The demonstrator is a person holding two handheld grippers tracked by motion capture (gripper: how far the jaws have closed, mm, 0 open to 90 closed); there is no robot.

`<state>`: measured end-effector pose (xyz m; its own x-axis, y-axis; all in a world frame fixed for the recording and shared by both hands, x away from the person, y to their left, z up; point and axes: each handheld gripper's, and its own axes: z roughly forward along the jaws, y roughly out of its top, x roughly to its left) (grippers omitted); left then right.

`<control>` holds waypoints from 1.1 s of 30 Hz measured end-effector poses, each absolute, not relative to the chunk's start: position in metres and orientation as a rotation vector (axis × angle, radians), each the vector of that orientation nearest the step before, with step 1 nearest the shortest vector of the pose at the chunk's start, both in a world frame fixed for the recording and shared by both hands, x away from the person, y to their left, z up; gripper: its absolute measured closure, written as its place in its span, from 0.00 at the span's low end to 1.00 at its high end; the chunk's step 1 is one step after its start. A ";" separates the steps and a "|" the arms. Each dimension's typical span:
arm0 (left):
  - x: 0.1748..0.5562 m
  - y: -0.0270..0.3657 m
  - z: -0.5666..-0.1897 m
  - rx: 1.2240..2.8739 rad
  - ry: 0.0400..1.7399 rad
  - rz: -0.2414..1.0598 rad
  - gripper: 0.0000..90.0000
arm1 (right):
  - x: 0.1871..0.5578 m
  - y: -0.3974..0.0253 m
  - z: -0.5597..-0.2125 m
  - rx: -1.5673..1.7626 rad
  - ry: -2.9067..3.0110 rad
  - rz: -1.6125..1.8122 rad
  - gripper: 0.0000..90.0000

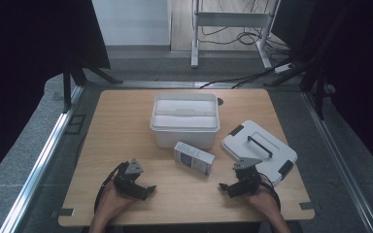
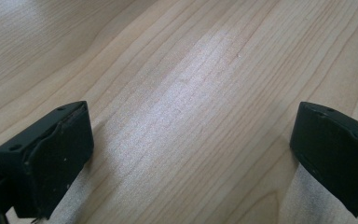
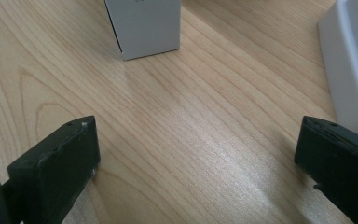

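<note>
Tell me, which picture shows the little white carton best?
The high view: the little white carton lies whole on the table, in front of the white bin. The right gripper view catches just one end, cut off at the top. The left gripper view looks at bare wood.

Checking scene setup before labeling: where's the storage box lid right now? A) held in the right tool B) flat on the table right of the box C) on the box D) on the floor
B: the lid with its black handle lies flat on the table, to the right of the open white box, free of both tools.
</note>
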<state>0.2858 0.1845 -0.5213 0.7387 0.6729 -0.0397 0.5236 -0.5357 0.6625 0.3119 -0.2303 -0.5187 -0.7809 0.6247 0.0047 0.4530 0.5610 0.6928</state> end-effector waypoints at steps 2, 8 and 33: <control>0.286 0.185 -0.521 2.265 0.897 0.288 0.00 | 0.312 -0.230 -0.519 0.899 2.556 1.033 0.00; 0.286 0.185 -0.521 2.265 0.897 0.288 0.00 | 0.312 -0.230 -0.519 0.899 2.556 1.033 0.00; 0.289 0.182 -0.521 2.262 0.902 0.289 0.00 | 0.316 -0.227 -0.512 0.903 2.621 0.996 0.00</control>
